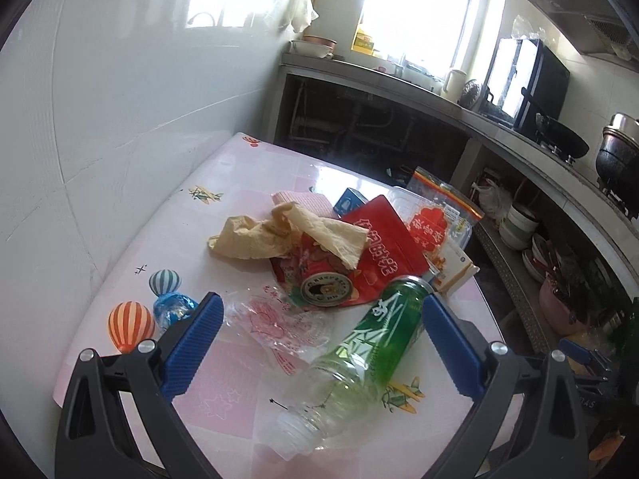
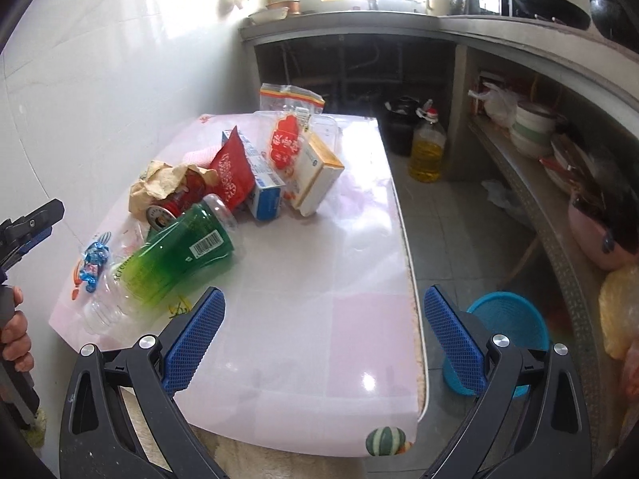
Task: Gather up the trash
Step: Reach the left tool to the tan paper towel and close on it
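Hard daylight floods in from the blown-out kitchen window (image 1: 419,12) at twelve o'clock, bleaching the white tiled wall (image 1: 139,80) at ten. Glare streaks the glossy pink plastic tablecloth (image 2: 319,279). Fisheye bending curves the grey concrete counter (image 2: 519,36) toward two o'clock, and black vignette fills every corner. Focus is soft throughout.

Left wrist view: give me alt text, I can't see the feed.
The open left gripper straddles a green plastic bottle lying on its side on a pink table. Behind it sit a can, crumpled paper and a red packet.
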The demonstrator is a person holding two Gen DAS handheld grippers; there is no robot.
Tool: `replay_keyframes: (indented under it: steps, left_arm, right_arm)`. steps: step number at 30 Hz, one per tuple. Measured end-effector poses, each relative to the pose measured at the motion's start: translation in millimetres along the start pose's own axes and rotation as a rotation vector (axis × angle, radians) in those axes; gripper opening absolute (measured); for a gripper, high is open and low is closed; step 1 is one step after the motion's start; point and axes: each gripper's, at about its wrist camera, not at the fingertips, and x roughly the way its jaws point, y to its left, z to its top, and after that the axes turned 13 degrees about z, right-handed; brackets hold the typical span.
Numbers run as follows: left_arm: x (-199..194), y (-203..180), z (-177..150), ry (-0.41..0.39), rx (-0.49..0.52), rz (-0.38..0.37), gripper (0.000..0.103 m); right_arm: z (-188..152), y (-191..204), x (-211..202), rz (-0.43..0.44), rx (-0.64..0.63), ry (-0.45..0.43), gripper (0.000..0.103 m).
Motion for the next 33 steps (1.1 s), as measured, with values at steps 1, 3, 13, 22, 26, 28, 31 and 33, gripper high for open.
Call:
replay_keyframes:
  steps: [1,3,13,22,26,28,31,33]
  left_arm:
    - [2,6,3,-0.003,-0.012,0.004,0.097]
    - [10,16,9,-0.002,-0.024,0.014,0.097]
    - [104,22,75,0.207,-0.027,-0.181,0.097]
    - [219,8,91,0.406,0.066,-0.093,0.091]
    - [243,8,84,0.467,0.082,-0.053,0.075]
    - [249,10,80,0.499,0.081,-0.043,0.063]
    - [254,14,75,0.522,0.049,-0.056,0.04]
    - [256,18,73,0.525,0.028,-0.067,0.025]
  right_arm:
    - [3,1,2,0.016,0.003,0.005,0.095]
    - [7,4,6,0.045,0.006,0.011,0.095]
    - [11,13,33,0.088,0.016,0.063,0.095]
    - [11,0,48,0.077,0.064,0.101,0.095]
    - [10,-2,53,0.075,0.069,0.111,0.095]
    - [10,-3,54,0.076,0.076,0.114,0.095]
    - [10,-5,55,0.077,0.092,0.117,0.095]
    - [9,-7,53,0.076,0.103,0.115,0.095]
